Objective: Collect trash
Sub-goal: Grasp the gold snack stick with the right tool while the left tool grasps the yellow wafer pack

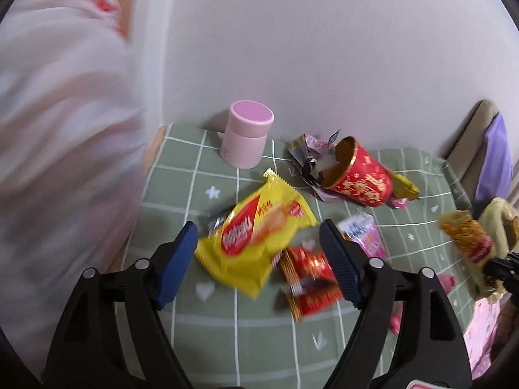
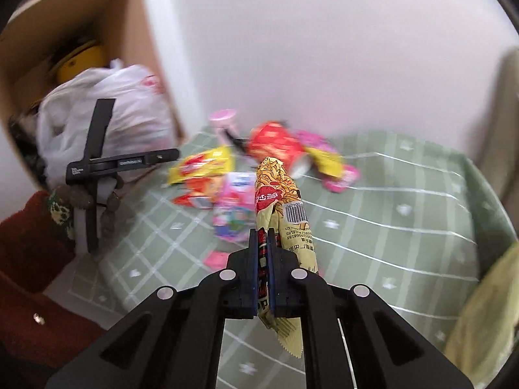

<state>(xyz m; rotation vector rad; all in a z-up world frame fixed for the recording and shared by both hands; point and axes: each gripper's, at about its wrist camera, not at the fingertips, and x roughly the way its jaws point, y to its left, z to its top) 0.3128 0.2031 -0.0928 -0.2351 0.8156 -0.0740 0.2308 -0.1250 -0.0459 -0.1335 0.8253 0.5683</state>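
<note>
My left gripper (image 1: 259, 240) is open and empty, its blue pads either side of a yellow snack packet (image 1: 256, 236) and above red wrappers (image 1: 308, 278) on the green checked tablecloth (image 1: 227, 330). My right gripper (image 2: 262, 236) is shut on a beige and red noodle-snack wrapper (image 2: 279, 194), held upright above the table; it also shows in the left wrist view (image 1: 467, 236). A tipped red cup (image 1: 360, 175) lies among crumpled foil (image 1: 308, 152). A white plastic bag (image 2: 113, 110) hangs at the left, behind the other gripper's black frame (image 2: 97, 162).
A pink lidded jar (image 1: 246, 136) stands at the back by the white wall. A pink carton (image 1: 366, 233) and pink wrappers (image 2: 337, 175) lie on the cloth. A cardboard box (image 2: 81, 16) stands at the left, a red cushion (image 2: 29, 246) below it.
</note>
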